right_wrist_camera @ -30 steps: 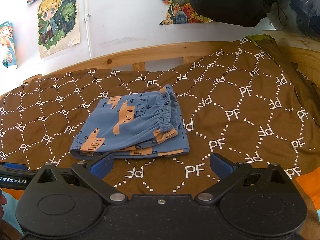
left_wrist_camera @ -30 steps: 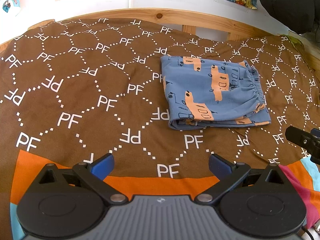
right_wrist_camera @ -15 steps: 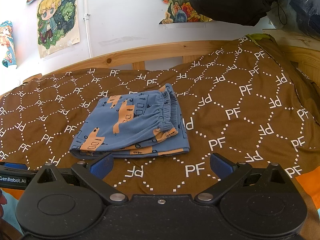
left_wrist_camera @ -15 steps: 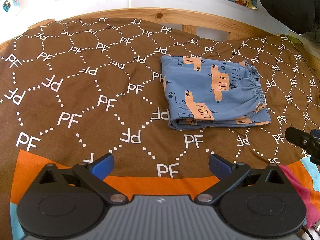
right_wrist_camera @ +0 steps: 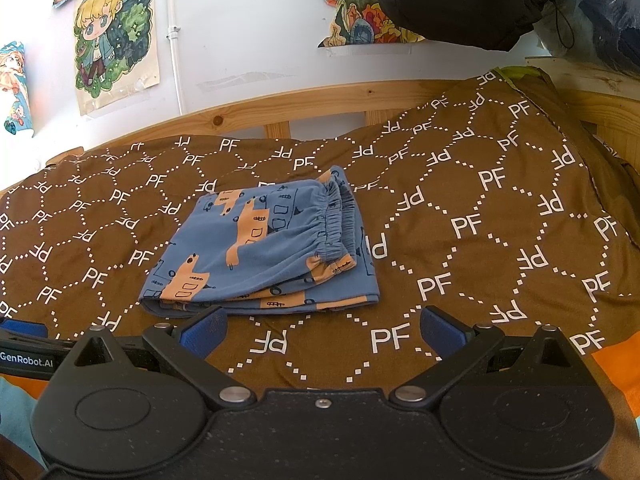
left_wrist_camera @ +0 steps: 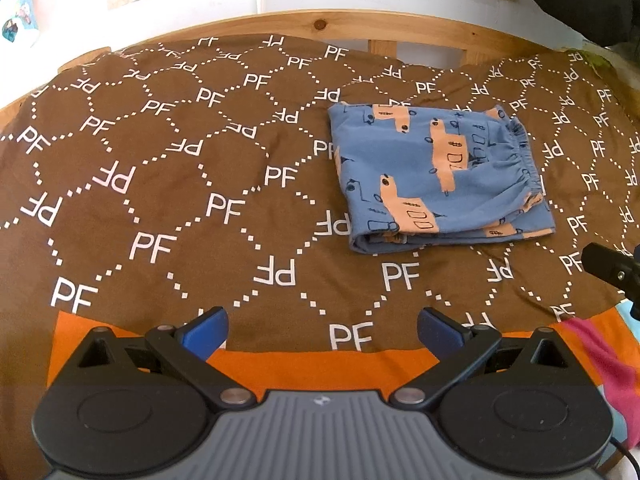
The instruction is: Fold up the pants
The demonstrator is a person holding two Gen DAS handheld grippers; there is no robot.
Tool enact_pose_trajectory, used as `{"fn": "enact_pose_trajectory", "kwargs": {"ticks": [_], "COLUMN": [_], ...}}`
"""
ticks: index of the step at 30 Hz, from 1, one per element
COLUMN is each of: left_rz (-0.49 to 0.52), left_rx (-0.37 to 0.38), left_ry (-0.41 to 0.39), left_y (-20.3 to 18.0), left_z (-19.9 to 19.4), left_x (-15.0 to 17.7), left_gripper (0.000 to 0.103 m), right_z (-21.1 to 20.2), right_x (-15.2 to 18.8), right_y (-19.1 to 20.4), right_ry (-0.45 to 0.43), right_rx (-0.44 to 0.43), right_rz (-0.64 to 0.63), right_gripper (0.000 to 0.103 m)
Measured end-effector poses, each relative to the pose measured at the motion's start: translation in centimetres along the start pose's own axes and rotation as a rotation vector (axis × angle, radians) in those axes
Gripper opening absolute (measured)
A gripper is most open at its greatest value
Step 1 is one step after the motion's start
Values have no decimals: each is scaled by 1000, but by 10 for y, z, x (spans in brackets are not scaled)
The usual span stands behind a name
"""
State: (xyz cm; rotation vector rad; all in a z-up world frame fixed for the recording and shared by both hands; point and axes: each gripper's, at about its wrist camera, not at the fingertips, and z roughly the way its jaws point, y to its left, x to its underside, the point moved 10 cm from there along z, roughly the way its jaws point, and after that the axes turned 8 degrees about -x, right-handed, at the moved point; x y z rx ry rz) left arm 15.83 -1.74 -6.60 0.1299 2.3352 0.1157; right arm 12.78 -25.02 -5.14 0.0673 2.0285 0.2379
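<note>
Both claws are hanging released and empty: you are holding the left claw (left_wrist_camera: 322,324) and the right claw (right_wrist_camera: 322,324) back over the near edge of the bed (left_wrist_camera: 160,208), touching nothing. The pants (left_wrist_camera: 436,176) are lying as a compact folded stack toward the far edge, right of the middle, waistband turned right. You are looking at what seems the finishing step. Next, you are either squaring the loose bottom layer peeking out at the right side, or simply withdrawing.
</note>
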Motion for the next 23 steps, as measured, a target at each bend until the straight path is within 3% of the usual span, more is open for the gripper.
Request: {"fn": "enact_pose_trajectory", "kwargs": {"ticks": [10, 23], "left_rz": [58, 60], "left_rx": [6, 5], "left_ry": [-24, -16], "left_y": [-9, -8], "left_z": [-5, -4], "left_x": [-2, -1], "left_gripper": [103, 103], "right_z": [0, 0], "right_x": [0, 3], "right_y": [0, 1], "right_ry": [1, 4], "right_rx": [1, 3], "right_rz": [0, 3], "right_gripper": [102, 102]}}
